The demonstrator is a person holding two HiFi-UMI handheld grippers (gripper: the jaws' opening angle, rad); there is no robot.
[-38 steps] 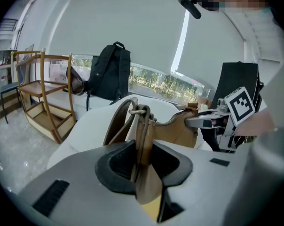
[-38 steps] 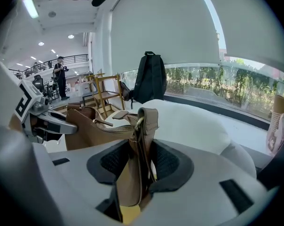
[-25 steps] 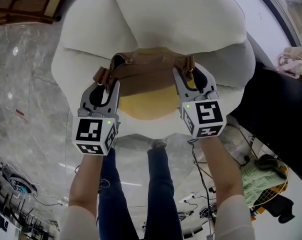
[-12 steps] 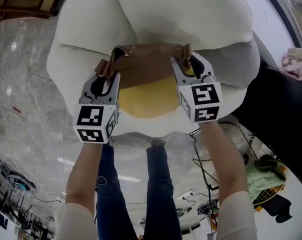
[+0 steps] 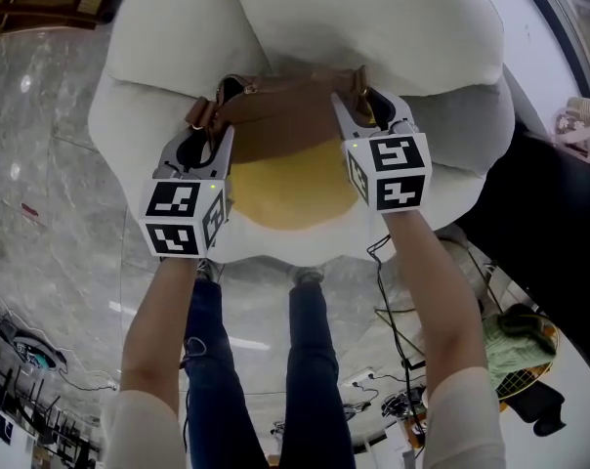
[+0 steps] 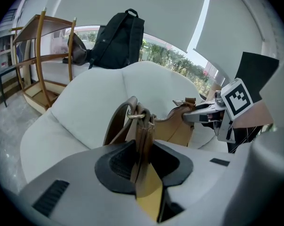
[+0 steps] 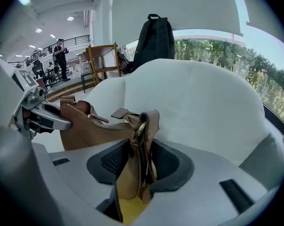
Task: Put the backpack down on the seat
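Spanning left to right, the backpack (image 5: 280, 125) hangs over the seat (image 5: 129, 125). Jaws of the left gripper (image 5: 209, 125) and the right gripper (image 5: 358, 106) each pinch one end of it.

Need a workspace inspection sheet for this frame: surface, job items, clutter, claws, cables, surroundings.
Surface: white armchair with a yellow seat pad.
Job's things: brown backpack hangs over the pad; whether it touches the pad cannot be told.
Clutter: black backpack behind the chair back; green cloth on the floor.
Grippers: left claw and right claw are each shut on a strap end of the brown backpack.
Cables: black cable on the floor by the chair.
Surroundings: marble floor, wooden rack, window with trees.
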